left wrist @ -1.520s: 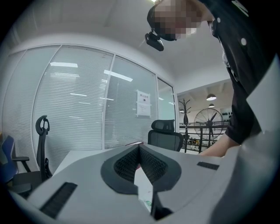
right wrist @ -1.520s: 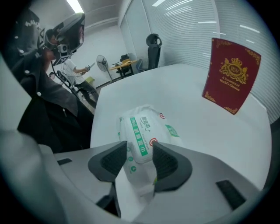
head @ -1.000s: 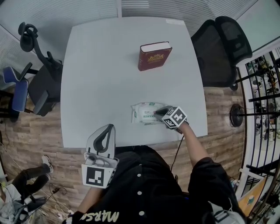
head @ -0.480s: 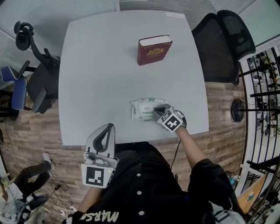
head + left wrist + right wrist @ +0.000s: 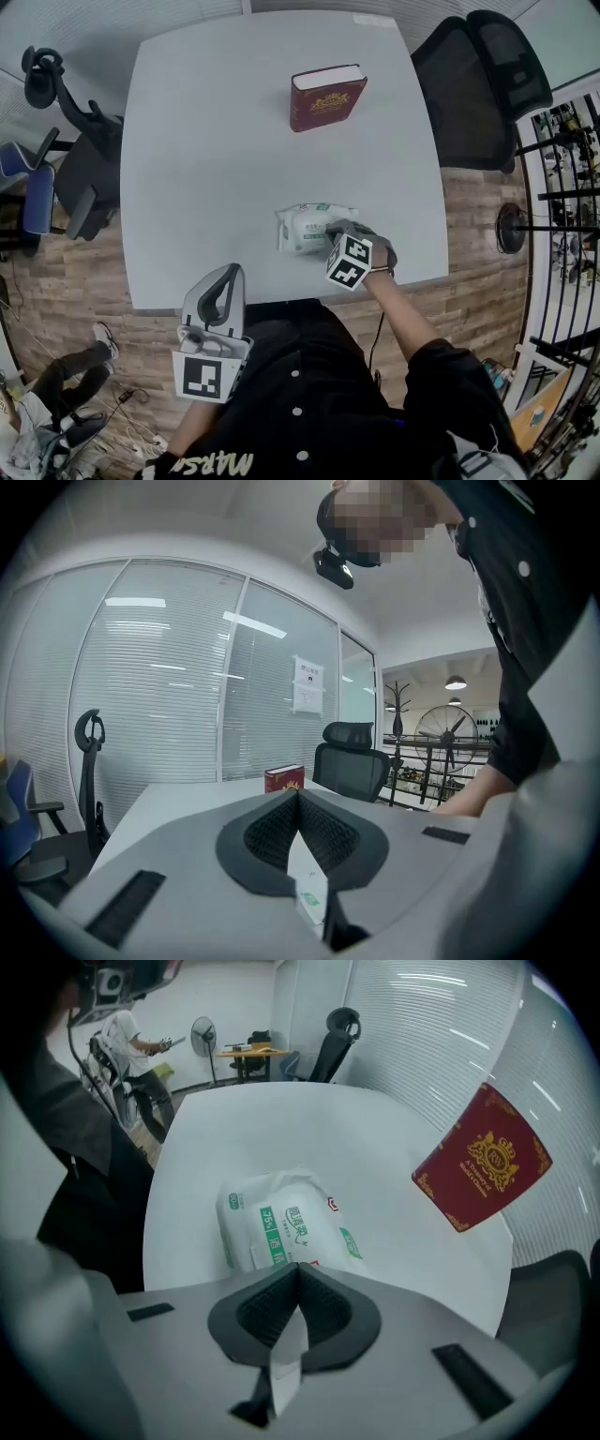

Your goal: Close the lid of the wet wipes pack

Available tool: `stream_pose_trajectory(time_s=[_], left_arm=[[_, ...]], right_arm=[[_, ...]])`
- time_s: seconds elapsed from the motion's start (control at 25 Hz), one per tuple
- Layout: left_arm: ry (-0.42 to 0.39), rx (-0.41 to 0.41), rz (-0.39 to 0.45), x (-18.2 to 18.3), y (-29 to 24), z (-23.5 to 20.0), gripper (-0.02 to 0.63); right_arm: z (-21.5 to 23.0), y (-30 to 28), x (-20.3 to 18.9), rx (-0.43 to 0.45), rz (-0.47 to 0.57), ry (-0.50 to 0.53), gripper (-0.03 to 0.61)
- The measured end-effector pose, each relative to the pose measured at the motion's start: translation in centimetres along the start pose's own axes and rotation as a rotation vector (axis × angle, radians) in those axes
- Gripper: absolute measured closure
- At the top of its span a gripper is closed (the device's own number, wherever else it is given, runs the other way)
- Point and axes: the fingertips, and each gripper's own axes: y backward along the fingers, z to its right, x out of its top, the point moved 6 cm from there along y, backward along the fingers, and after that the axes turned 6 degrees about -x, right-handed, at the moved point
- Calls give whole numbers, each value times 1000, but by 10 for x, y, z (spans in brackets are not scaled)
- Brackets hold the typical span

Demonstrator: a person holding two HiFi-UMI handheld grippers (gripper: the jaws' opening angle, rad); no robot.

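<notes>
**Pack [image 5: 305, 228] near the tabletop's [image 5: 216, 141] front edge**

It lies flat, well apart from the red book [image 5: 325, 97] farther back. The right gripper [image 5: 335, 231] points steeply down at the pack's right end. Its fingers have just been closing and now meet with nothing between them (contact with the pack unclear). The left gripper [image 5: 228, 273] hangs off the near edge, fingers clenched, empty.

Your head view is evenly bright, with only soft shadows on the pale table [image 5: 216, 169]. All views bow strongly at the edges and darken in the corners. Strip lights [image 5: 253, 625] glare, perhaps reflected, on the blinds [image 5: 159, 705].
</notes>
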Motion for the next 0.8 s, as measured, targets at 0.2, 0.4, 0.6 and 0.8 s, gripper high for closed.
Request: stream_pose_trajectory(time_s=[0.2, 0.4, 0.6, 0.8], left_arm=[[0, 3, -3, 0, -2, 1, 601], [0, 6, 3, 1, -4, 2, 601], [-1, 5, 14, 3, -4, 3, 601], [-17, -5, 42, 11, -6, 4, 601]], right_arm=[[-8, -1, 4, -79, -55, 239, 551], [-10, -2, 4, -84, -63, 304, 551], [-5, -1, 1, -49, 1, 183, 551], [-1, 1, -3, -37, 53, 68, 549]])
